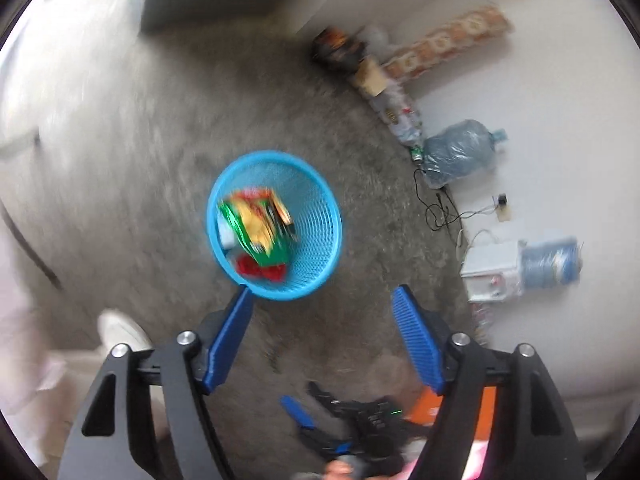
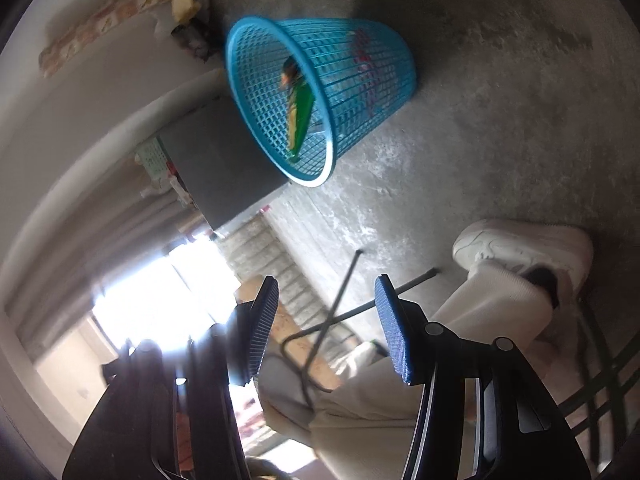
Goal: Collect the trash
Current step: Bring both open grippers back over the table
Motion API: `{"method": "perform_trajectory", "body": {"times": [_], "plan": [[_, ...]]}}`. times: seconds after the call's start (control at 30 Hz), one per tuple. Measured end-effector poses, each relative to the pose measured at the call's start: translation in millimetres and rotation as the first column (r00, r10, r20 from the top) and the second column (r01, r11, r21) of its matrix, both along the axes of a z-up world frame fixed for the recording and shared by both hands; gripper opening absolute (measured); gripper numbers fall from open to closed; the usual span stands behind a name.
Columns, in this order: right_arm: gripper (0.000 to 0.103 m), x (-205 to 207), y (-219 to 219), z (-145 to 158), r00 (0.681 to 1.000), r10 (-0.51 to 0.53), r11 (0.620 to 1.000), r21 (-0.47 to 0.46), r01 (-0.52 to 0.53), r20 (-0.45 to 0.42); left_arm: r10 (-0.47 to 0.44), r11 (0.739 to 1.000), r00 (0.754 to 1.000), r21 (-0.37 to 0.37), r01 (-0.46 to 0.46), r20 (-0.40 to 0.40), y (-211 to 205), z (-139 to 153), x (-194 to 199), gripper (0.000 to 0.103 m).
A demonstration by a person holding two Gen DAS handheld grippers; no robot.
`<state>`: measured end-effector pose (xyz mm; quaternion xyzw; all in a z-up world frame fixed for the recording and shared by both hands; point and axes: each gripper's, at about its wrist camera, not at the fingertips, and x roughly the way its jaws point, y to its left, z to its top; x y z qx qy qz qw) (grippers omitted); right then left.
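A blue mesh waste basket [image 1: 316, 216] stands on the grey concrete floor and holds a green and yellow snack wrapper [image 1: 256, 224] and a red wrapper [image 1: 262, 269]. My left gripper [image 1: 322, 294] is open and empty, above the floor just near of the basket. The right gripper shows in the left wrist view [image 1: 340, 428] low down. In the right wrist view the basket [image 2: 384, 68] appears with the green wrapper [image 2: 298, 116] inside. My right gripper [image 2: 326, 282] is open and empty, apart from the basket.
Clutter lines the wall: a water jug [image 1: 460, 152], cables [image 1: 440, 212], a white box [image 1: 492, 272], a patterned roll [image 1: 444, 40]. The person's white shoe [image 2: 524, 248] and trouser leg are close by. A folding stand [image 2: 340, 312] and a dark cabinet [image 2: 216, 160] are near.
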<state>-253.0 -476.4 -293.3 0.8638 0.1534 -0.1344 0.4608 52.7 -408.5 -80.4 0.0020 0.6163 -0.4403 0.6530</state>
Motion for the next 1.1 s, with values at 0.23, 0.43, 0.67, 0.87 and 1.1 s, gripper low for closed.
{"method": "perform_trajectory", "body": {"times": [0.23,0.43,0.67,0.87,1.1], "plan": [[0.056,32,-5,86,0.927,0.220,0.866,-0.376,-0.329,-0.304,-0.035,0.988,0.951,-0.133,0.079,0.306,77,69,-24,0.096],[0.067,70,22,167,0.824,0.227,0.587,-0.602,-0.541,-0.519,0.035,0.986,0.933,-0.164,0.026,0.357,150,92,-24,0.097],[0.080,90,65,225,0.787,0.147,0.320,-0.724,-0.611,-0.599,0.145,0.986,0.897,-0.131,-0.098,0.417,223,106,-26,0.097],[0.085,102,93,240,0.763,0.115,0.228,-0.731,-0.643,-0.636,0.219,0.976,0.844,-0.102,-0.194,0.490,270,108,-32,0.097],[0.093,117,127,272,0.733,0.009,0.098,-0.728,-0.678,-0.681,0.319,0.947,0.807,-0.132,-0.292,0.498,318,104,-34,0.097]]}}
